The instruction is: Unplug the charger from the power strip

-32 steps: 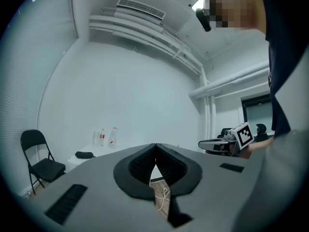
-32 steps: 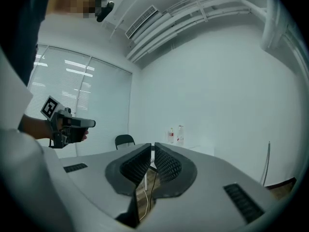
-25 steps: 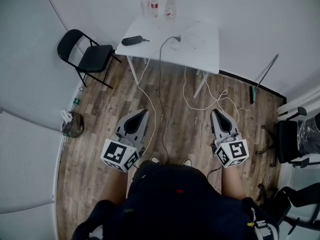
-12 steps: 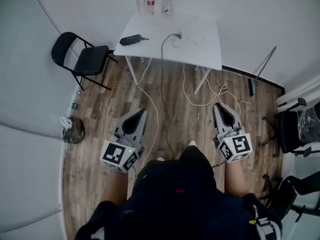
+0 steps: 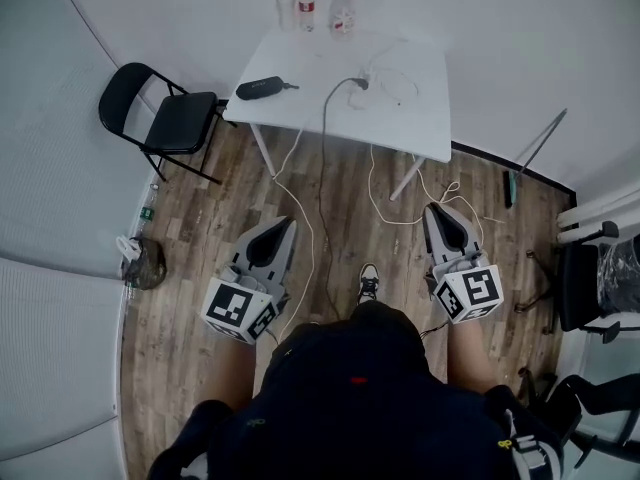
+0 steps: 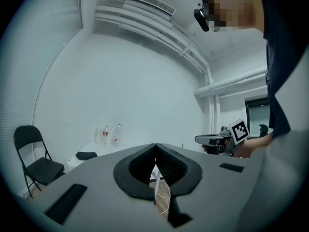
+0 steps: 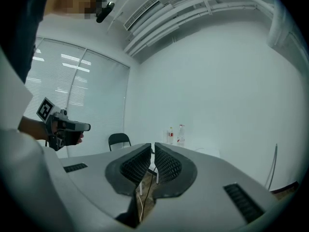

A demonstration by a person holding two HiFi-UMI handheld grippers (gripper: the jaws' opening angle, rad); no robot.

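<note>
Head view: charger (image 5: 357,84) at twelve o'clock on the white surface (image 5: 420,118), well apart from me. Light and rigid, I judge; I'd pinch its body, not the limp cable (image 5: 323,168). Left gripper view: left tool (image 6: 155,149) jaws together, empty. Right gripper view: right tool (image 7: 151,148) likewise.

Bright, even, diffuse light; faint soft shadow under white table (image 5: 400,118). Bright streaks on blinds (image 7: 77,86). Heavy fisheye bending at edges; dark vignette in gripper views. Left gripper (image 6: 156,145) body near lens, slightly soft.
</note>
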